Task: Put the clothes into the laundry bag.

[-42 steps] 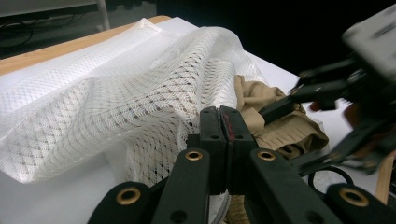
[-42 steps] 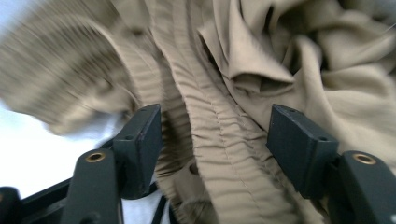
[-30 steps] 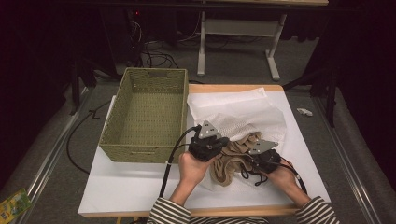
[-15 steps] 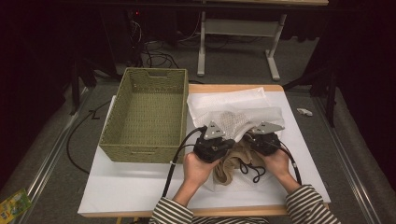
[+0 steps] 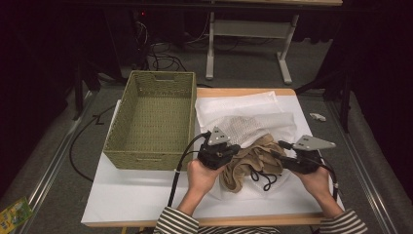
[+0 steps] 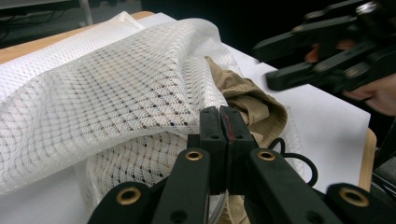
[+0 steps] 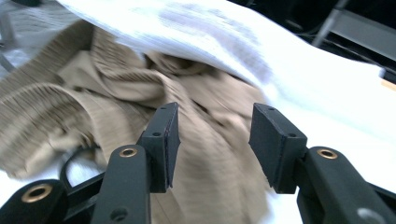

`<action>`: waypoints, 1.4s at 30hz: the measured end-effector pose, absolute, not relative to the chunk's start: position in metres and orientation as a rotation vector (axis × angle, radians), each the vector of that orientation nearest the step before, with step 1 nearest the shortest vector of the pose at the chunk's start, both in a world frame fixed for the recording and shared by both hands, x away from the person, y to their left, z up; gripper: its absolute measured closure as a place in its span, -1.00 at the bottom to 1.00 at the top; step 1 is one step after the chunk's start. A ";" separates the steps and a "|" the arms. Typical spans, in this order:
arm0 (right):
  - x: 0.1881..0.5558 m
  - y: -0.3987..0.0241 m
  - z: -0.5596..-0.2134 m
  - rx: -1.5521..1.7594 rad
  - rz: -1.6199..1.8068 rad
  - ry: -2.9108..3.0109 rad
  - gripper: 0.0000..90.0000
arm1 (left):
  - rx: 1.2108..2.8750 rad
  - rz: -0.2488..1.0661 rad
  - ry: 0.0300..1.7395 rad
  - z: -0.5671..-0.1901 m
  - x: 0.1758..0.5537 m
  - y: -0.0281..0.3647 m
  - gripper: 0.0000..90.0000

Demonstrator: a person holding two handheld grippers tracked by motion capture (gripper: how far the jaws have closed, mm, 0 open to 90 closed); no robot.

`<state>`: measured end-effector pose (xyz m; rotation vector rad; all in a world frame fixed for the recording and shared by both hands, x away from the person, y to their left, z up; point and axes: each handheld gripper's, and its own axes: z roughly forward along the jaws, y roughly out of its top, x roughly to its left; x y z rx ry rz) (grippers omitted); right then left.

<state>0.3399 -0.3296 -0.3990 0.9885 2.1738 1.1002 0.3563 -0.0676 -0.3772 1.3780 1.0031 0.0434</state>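
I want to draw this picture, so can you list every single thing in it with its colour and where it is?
Mesh laundry bag: one, white, middle of the table, its near edge pinched in the left gripper.
Garment: one, tan, ribbed hem, half inside the bag's mouth.
Cord: one, black, looped beside the garment.
Basket: one, green woven, left part of the table.
Table: one, white top, wooden edge.
Small packet: one, green and yellow, floor at bottom left.
Left gripper: one, black, jaws shut on the mesh.
Right gripper: one, black, jaws have just been opening, nothing clamped between them, over the garment.
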 end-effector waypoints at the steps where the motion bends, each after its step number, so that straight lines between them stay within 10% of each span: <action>1: 0.336 -0.339 -0.399 1.022 1.094 2.158 0.16 | 1.378 0.044 1.004 -0.377 0.356 -0.068 0.97; 11: 0.369 -0.349 -0.443 1.280 1.121 2.309 0.00 | 1.368 0.039 1.001 -0.373 0.358 -0.076 0.97; 18: 0.373 -0.317 -0.447 1.107 1.065 2.436 1.00 | 1.381 0.033 0.989 -0.369 0.362 -0.091 0.97; 34: 0.403 -0.275 -0.449 1.043 0.994 2.295 1.00 | 1.361 0.023 0.916 -0.353 0.340 -0.077 0.98; 42: 0.370 -0.304 -0.420 0.988 1.100 2.219 0.38 | 1.326 0.033 0.955 -0.359 0.345 -0.067 0.97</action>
